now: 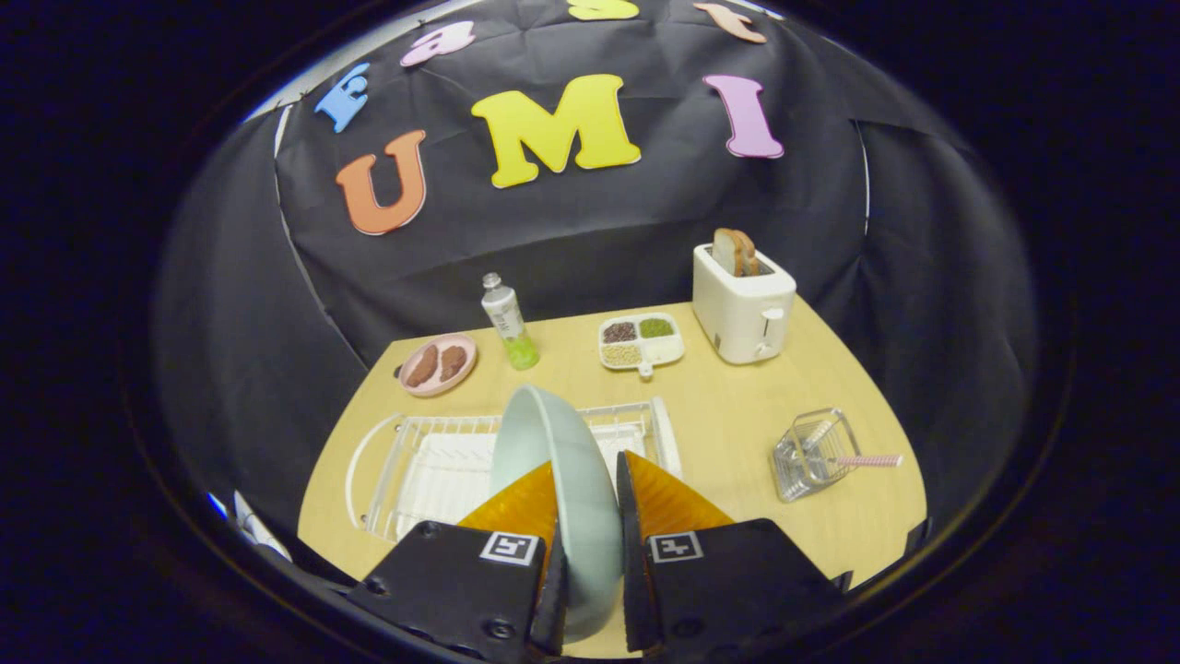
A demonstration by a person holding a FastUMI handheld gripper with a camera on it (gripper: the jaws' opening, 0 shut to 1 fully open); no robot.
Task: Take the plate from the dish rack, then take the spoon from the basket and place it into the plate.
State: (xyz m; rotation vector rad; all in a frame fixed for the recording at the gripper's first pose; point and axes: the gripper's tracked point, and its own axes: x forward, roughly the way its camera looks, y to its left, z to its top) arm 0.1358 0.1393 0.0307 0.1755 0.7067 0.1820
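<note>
The gripper (590,480) has the plate (558,480) clamped, one finger pressing on each face, and the plate stands on edge between them, rim up, tilted a little toward the left. It is a pale grey-green plate, and its upper rim rises just in front of the dish rack (424,461), which sits on the wooden table (728,406) right beyond the fingers. The rack is white wire with a white tray under it, and its slots look bare (whether the plate's lower edge touches the rack or the table is hidden by the fingers).

Off to the right of the fingers, well apart from the rack, stands the clear basket (811,452), tipped slightly, and the spoon (862,460) is in it, its pink striped handle poking out sideways to the right over the basket's rim.

Further back along the table: a pink dish (438,364) with two brown patties on the left, a small bottle (509,323) with green liquid at its base just beside it, a white divided tray (641,343) of beans and grains in the middle, and a white toaster (742,309) on the right with a slice of bread (736,251) standing up out of its slot. The booth's black cloth hangs behind everything.
</note>
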